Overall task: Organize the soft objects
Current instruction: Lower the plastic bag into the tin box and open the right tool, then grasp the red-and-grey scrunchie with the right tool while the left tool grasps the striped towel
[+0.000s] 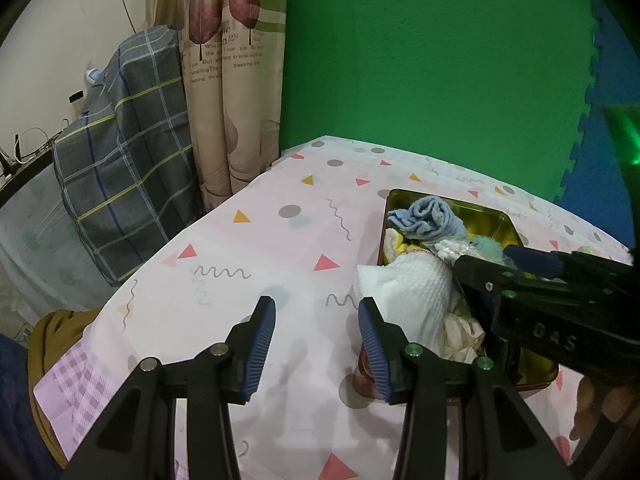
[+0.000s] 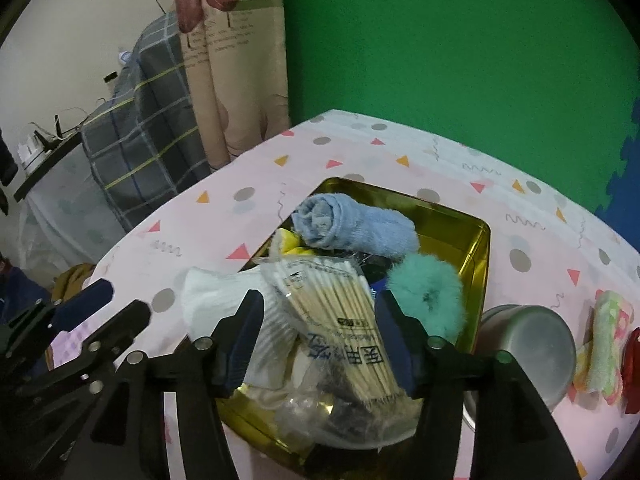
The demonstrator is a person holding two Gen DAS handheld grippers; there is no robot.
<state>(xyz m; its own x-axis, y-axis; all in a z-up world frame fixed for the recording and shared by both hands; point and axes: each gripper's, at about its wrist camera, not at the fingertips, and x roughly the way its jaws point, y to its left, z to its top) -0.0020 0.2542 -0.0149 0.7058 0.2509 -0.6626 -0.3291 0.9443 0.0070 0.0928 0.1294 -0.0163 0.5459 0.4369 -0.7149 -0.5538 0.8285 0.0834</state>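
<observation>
A gold metal tin [image 2: 476, 248], rectangular with rounded corners and a mirror-bright inside, sits on the counter [image 1: 248, 248], which wears a pale pink cloth printed with triangles, dots and squiggles. The tin is heaped with soft things: a rolled blue towel [image 2: 356, 226] of looped terry at the far end, a fluffy teal scrunchie [image 2: 426, 296] against the right wall, a white waffle-knit cloth [image 2: 218, 300] spilling over the left rim, a scrap of yellow fabric [image 2: 290, 242] under the towel, and a crinkled clear bag of wooden cotton swabs [image 2: 340, 320] lying on top.

The right tongs [image 2: 318, 340] hang over the tin with their ribbed blue pads apart. The swab bag lies between them, and neither pad presses on it. The left tongs [image 1: 316, 344] stand apart too, over bare cloth just left of the tin, with nothing between them.

Only the right wrist view shows what lies right of the tin: a round grey metal cup [image 2: 528, 344] just beside it, then a folded pastel towel [image 2: 606, 352] and a red thing at the edge, too cut off to name. The left wrist view alone shows a purple checked patch [image 1: 76, 384] at the near counter edge. It also shows the right tongs from the side, reaching in over the tin.
</observation>
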